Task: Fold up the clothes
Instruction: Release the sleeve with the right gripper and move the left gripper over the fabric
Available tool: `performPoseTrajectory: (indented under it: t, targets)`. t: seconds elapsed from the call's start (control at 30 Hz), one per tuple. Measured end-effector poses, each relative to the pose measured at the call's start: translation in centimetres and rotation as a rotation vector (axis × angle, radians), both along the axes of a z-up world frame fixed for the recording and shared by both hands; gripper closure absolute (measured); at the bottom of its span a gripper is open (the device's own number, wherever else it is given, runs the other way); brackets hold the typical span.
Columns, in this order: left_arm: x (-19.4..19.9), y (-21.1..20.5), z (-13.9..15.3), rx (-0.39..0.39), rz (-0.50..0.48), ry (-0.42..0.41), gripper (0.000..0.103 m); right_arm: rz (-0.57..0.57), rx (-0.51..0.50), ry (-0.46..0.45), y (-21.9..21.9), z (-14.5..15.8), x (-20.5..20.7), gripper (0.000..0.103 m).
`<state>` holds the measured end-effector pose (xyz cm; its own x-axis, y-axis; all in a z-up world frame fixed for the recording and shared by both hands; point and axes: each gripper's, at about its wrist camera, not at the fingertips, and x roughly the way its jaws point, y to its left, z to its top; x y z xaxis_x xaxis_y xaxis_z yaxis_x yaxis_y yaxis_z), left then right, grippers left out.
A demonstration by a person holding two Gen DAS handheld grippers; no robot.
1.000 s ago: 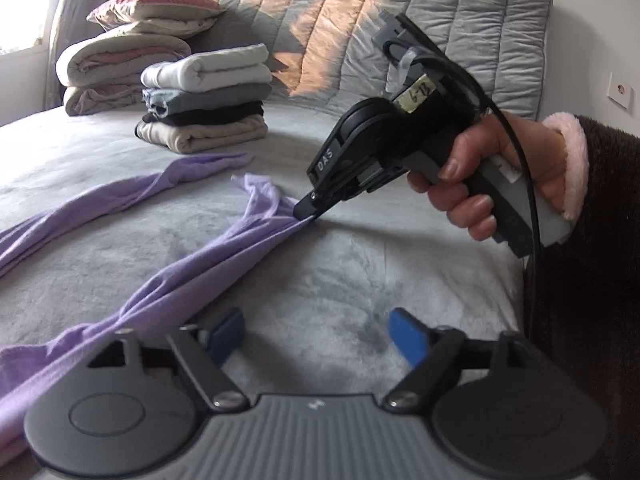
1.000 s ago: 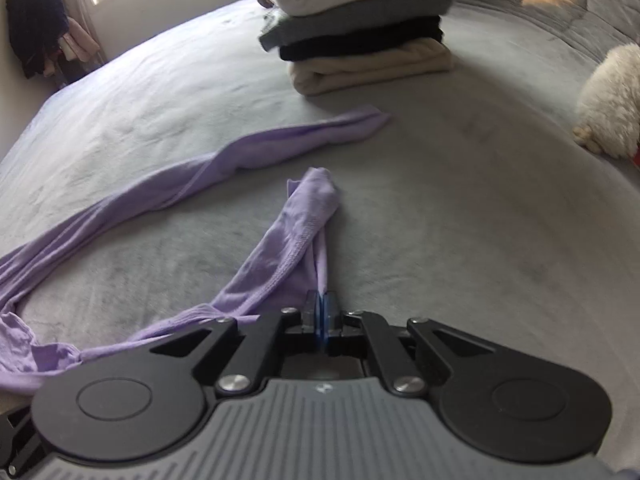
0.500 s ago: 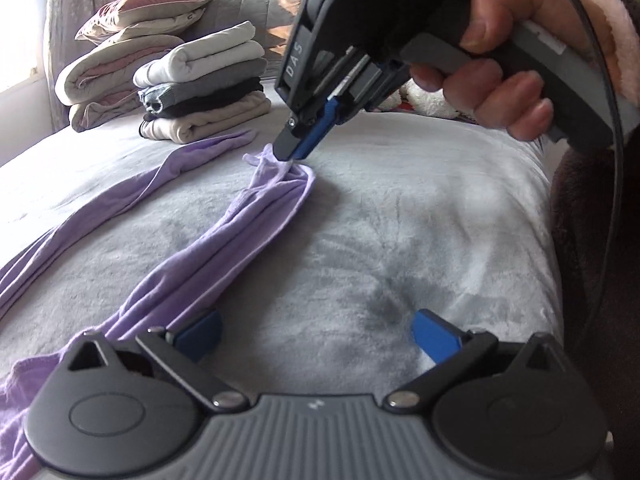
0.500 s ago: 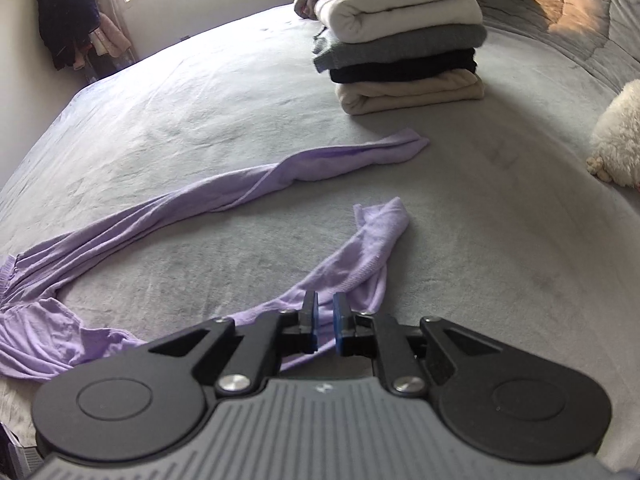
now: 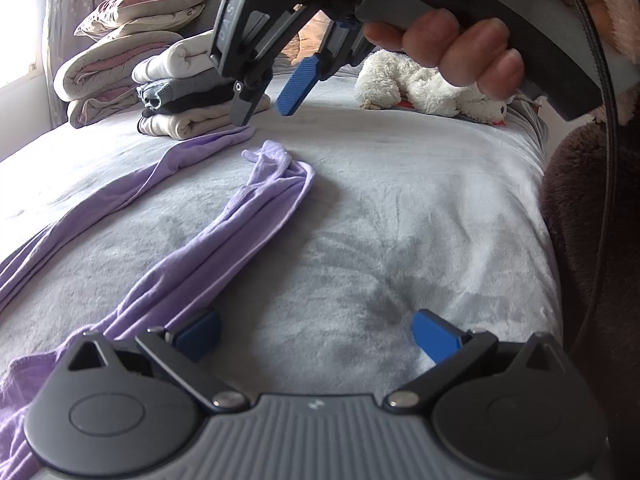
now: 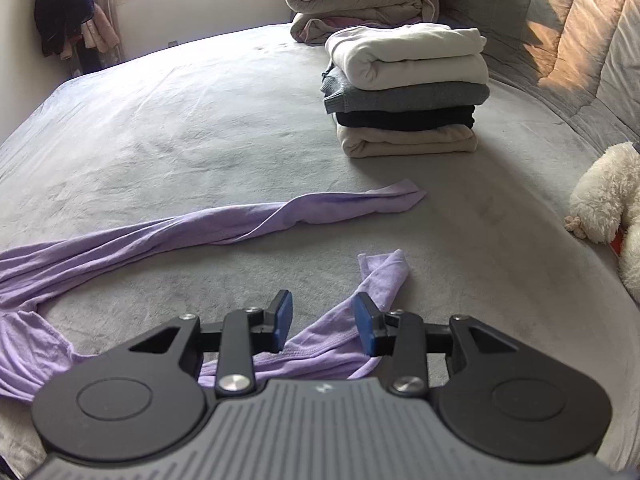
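While the left claw [image 5: 316, 338] gapes wide, the "DAS"-marked right claw [image 6: 323, 323] is opening, empty.

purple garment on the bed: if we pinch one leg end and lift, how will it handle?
Likely floppy: the purple garment lies in thin, wrinkled, rope-like strips on the bed, so it should drape, not hold shape. Probably light, since the fabric looks thin. Its long legs may trail and drag on the fuzzy cover.
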<state>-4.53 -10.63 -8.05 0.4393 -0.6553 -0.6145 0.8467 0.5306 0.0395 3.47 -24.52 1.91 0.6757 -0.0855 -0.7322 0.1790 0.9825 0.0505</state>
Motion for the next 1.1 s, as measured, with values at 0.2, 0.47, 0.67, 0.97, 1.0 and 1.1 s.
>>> performPoseTrajectory:
  t: [0.2, 0.47, 0.67, 0.97, 1.0, 1.1]
  targets:
    - [0.0, 0.0, 0.0, 0.000, 0.000, 0.000, 0.000, -0.079, -0.002, -0.006, -0.4, 0.0, 0.9, 0.050]
    - [0.0, 0.0, 0.0, 0.000, 0.000, 0.000, 0.000, -0.120, 0.004, 0.015, -0.6, -0.7, 1.2, 0.047]
    - [0.0, 0.0, 0.0, 0.000, 0.000, 0.000, 0.000, -0.137, 0.024, 0.024, -0.9, -1.2, 1.1, 0.047]
    - [-0.1, 0.0, 0.0, 0.000, 0.000, 0.000, 0.000, -0.141, 0.028, 0.055, -1.2, -2.2, 1.0, 0.047]
    - [-0.1, 0.0, 0.0, 0.000, 0.000, 0.000, 0.000, -0.143, 0.029, 0.057, -1.2, -2.2, 1.0, 0.047]
    - [-0.1, 0.0, 0.0, 0.000, 0.000, 0.000, 0.000, -0.146, 0.033, 0.059, -1.3, -2.3, 1.1, 0.047]
